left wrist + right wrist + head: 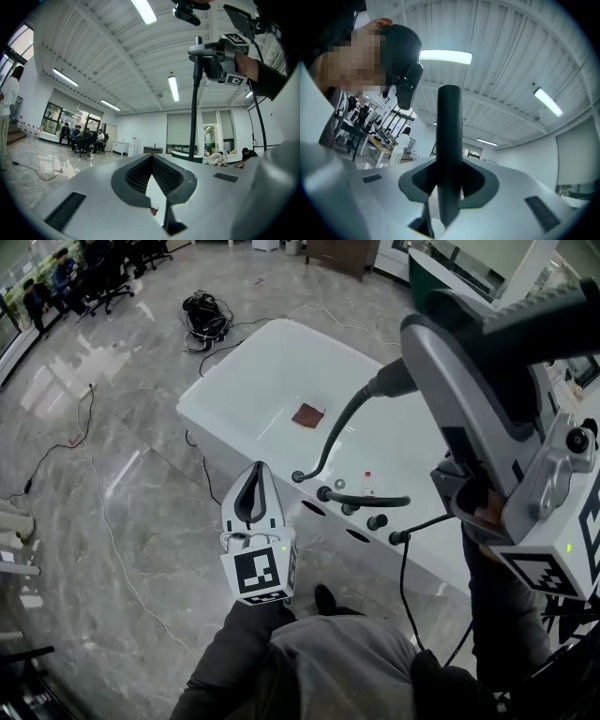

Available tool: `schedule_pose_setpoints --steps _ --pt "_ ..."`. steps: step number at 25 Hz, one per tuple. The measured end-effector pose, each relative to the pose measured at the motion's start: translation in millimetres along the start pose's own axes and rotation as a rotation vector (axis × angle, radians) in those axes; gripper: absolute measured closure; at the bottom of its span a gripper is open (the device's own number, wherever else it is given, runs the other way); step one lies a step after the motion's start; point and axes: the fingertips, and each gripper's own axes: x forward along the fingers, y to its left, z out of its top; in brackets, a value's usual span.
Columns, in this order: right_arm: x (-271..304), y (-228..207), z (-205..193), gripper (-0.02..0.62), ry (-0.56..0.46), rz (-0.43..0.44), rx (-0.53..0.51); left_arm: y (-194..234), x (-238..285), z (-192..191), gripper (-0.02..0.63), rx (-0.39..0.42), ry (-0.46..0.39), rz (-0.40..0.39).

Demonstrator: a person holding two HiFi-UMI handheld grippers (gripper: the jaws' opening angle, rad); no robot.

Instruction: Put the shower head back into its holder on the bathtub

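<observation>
The white bathtub [244,381] stands on the floor ahead of me. My right gripper [422,352] is raised high at the right, close to my head, shut on the dark shower head handle [394,381]. Its black hose [328,437] curves down to the tub's near rim. In the right gripper view the handle [450,140] stands upright between the jaws of the gripper [450,187]. Black tap fittings [361,502] line the rim; which one is the holder I cannot tell. My left gripper [253,498] hovers before the rim, shut and empty, pointing up in its own view [151,161].
A red cloth [307,415] lies in the tub, and a small bottle [367,484] stands on the rim by the fittings. A bundle of cables [206,315] lies on the marble floor beyond. Seated people [56,282] are far left. My legs are next to the tub.
</observation>
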Motion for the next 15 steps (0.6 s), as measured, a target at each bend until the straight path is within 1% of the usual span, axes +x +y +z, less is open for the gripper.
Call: schedule_pose_setpoints --steps 7,11,15 --pt "-3 5 -1 0.479 0.009 0.0 0.016 -6 -6 4 0.604 0.006 0.001 -0.015" --pt "-11 6 -21 0.479 0.022 -0.005 0.05 -11 -6 2 0.604 0.018 0.001 -0.021" --pt "-11 12 -39 0.479 0.035 -0.016 0.116 -12 -9 10 0.604 0.022 0.005 -0.019"
